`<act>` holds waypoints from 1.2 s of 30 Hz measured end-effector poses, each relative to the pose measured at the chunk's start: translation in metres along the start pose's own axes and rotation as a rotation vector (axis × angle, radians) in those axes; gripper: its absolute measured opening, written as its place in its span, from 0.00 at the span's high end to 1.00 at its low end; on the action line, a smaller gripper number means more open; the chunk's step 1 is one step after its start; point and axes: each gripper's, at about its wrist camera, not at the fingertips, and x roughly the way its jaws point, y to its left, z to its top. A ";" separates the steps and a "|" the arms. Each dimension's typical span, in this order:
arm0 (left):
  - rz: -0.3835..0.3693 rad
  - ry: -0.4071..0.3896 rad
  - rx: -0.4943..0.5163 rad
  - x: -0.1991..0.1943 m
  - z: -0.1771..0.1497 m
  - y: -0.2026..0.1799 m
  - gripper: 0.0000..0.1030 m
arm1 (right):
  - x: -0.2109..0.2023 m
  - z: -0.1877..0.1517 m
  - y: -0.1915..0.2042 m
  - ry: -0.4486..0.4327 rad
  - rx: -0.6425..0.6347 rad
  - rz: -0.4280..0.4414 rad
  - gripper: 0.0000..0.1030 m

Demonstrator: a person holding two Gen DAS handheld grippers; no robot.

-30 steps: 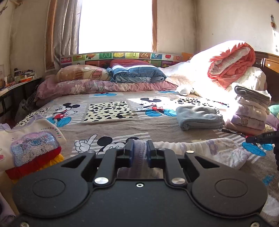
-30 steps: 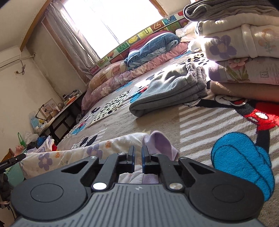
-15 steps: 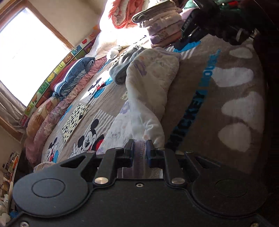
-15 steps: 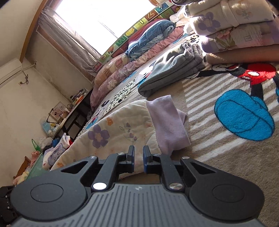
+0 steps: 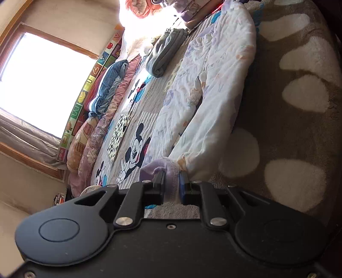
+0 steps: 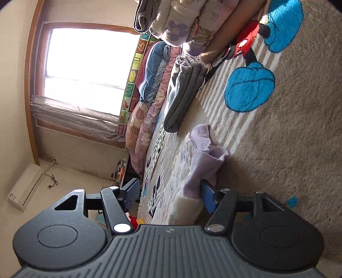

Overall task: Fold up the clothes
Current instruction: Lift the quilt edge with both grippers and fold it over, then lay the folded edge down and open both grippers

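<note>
Both views rolled sideways since before | left gripper [image 5: 172,184] pinching lilac cuff [image 5: 168,171] | right gripper [image 6: 168,192] opening, second cuff [image 6: 203,158] loose between jaws; only left view shows full floral garment [image 5: 205,89]

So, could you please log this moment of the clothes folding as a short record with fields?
surface: cartoon-print blanket on a bed
garment: floral pyjama top, lying stretched out
left gripper: shut on the lilac cuff
right gripper: jaws opening, the other lilac cuff between them, not pinched
folded items: grey garment beside a stack of folded clothes
</note>
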 end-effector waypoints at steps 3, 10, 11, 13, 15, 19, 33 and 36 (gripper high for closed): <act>0.038 0.002 -0.035 0.001 -0.002 0.003 0.89 | -0.001 -0.008 -0.010 0.014 0.013 -0.049 0.41; 0.070 0.026 -0.068 0.004 -0.008 -0.006 0.87 | 0.003 -0.022 -0.017 0.043 -0.051 -0.158 0.78; 0.065 0.044 -0.077 0.007 -0.011 -0.005 0.83 | 0.002 -0.023 -0.019 0.043 -0.056 -0.175 0.78; 0.051 0.083 -0.108 0.011 -0.016 -0.001 0.78 | 0.000 -0.025 -0.022 0.043 -0.062 -0.199 0.79; 0.025 0.139 -0.198 0.008 -0.026 0.009 0.72 | -0.004 -0.024 -0.024 0.037 -0.060 -0.205 0.79; 0.042 0.253 -0.507 -0.001 -0.046 0.043 0.72 | -0.013 -0.022 -0.026 0.022 -0.058 -0.219 0.80; -0.215 0.232 -1.798 0.012 -0.106 0.065 0.54 | -0.003 -0.023 -0.017 0.011 -0.073 -0.174 0.37; -0.229 0.257 -1.875 0.023 -0.108 0.049 0.54 | 0.000 -0.023 -0.017 0.001 -0.076 -0.177 0.38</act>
